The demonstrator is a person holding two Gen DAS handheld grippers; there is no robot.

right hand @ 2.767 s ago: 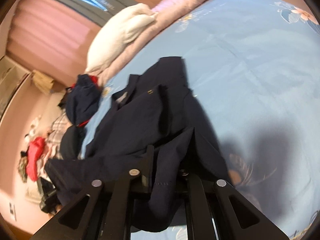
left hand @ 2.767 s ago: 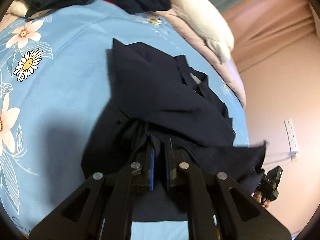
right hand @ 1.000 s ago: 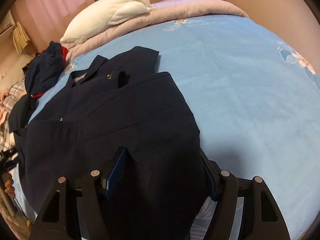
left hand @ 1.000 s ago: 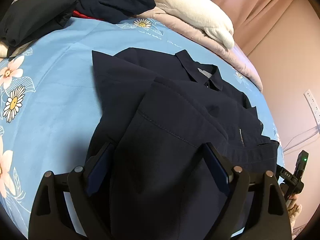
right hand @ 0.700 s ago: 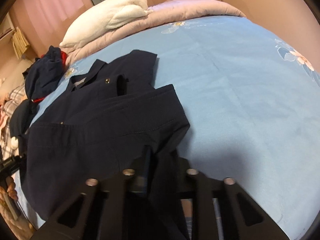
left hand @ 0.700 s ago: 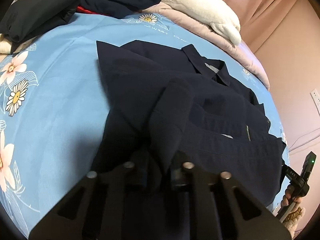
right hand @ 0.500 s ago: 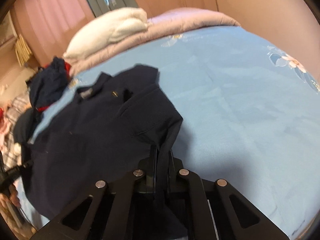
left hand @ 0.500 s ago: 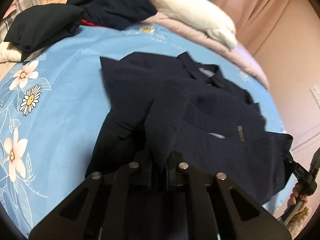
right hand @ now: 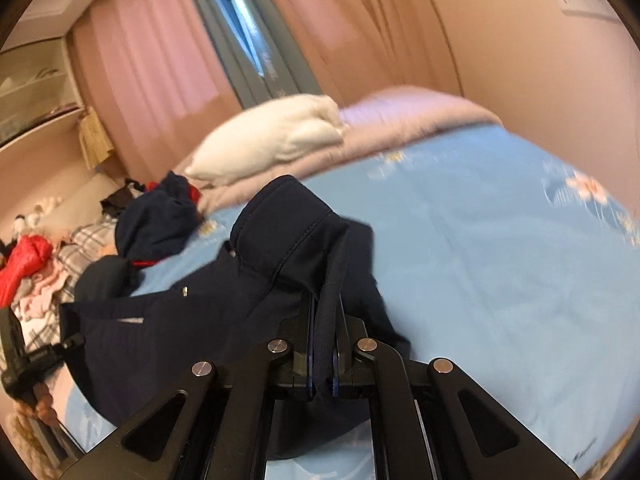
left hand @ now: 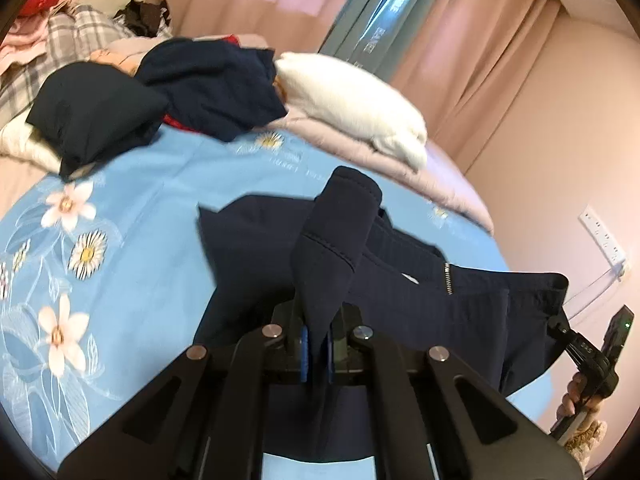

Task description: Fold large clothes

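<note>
Two grippers have a dark navy jacket [left hand: 460,304] pinched by its near hem above a blue flowered bedsheet [left hand: 132,208], the cloth stretched between them. Largest first: the sheet fills the lower half of both views, with a pale quilt [right hand: 420,116] and a white pillow [left hand: 352,100] along its far edge near 12 o'clock, and a heap of dark clothes [left hand: 212,76] at 11 o'clock in the left wrist view. The jacket lies mid-bed, its upper part flat on the sheet at about 12 o'clock from the fingers, its lower part raised off it.

The left gripper [left hand: 316,350] is clamped tight on a bunched fold that stands up from its jaws; the right gripper [right hand: 322,372] is likewise closed hard on a rolled edge of the same garment. Judged from this, the step in hand is carrying the hem over toward the collar. To do it well, both hands should travel level and together, keeping the hem taut so that the fold line falls straight, and lay it down before letting go.

Matte, heavy-looking cloth shows pale topstitching and a small metal zip pull [left hand: 447,278].
</note>
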